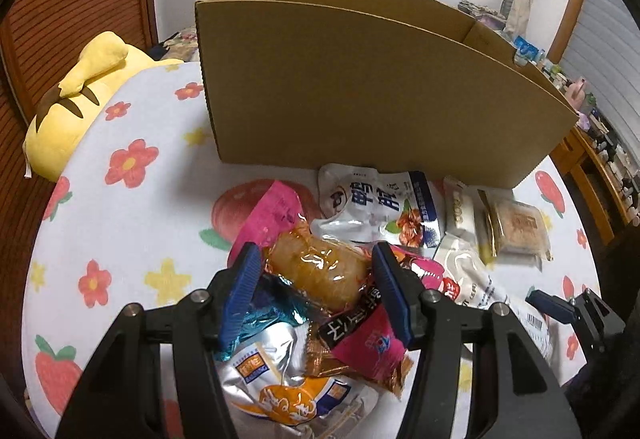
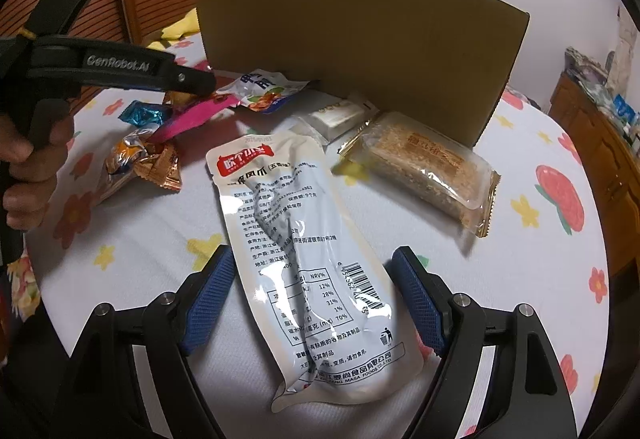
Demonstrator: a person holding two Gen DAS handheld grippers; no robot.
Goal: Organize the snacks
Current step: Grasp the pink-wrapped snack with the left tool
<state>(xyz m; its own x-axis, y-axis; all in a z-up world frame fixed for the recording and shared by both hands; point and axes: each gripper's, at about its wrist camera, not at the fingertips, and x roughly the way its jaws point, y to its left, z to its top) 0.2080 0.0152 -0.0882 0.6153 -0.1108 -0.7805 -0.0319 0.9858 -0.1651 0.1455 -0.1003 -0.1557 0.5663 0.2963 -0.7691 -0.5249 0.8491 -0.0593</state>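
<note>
Snacks lie scattered on a flower-print cloth (image 1: 132, 111) in front of an open cardboard box (image 1: 360, 87), which is probably where they are meant to go. In the left wrist view the left gripper (image 1: 316, 281) straddles a clear-wrapped orange snack (image 1: 320, 271) on top of a small heap: a pink packet (image 1: 272, 215) behind it, a blue foil sweet (image 1: 272, 303) and a silver-and-orange pouch (image 1: 280, 379) below. The blue pads sit at either side of the orange snack with the wrapper between them; whether they already press on it I cannot tell. In the right wrist view the right gripper (image 2: 316, 303) stands wide open over a long white pouch (image 2: 308, 263), its pads apart from the pouch edges. A golden-wrapped cake bar (image 2: 424, 171) and a small white packet (image 2: 340, 117) lie just beside the box wall.

To do this step well, I would close the left pads squarely on the body of the orange snack, not on the crinkled wrapper ends, which would likely slip. Lifting straight up should keep the blue foil sweet and pink packet from dragging along. The box wall is tall, so the snack needs to clear its rim before release
</note>
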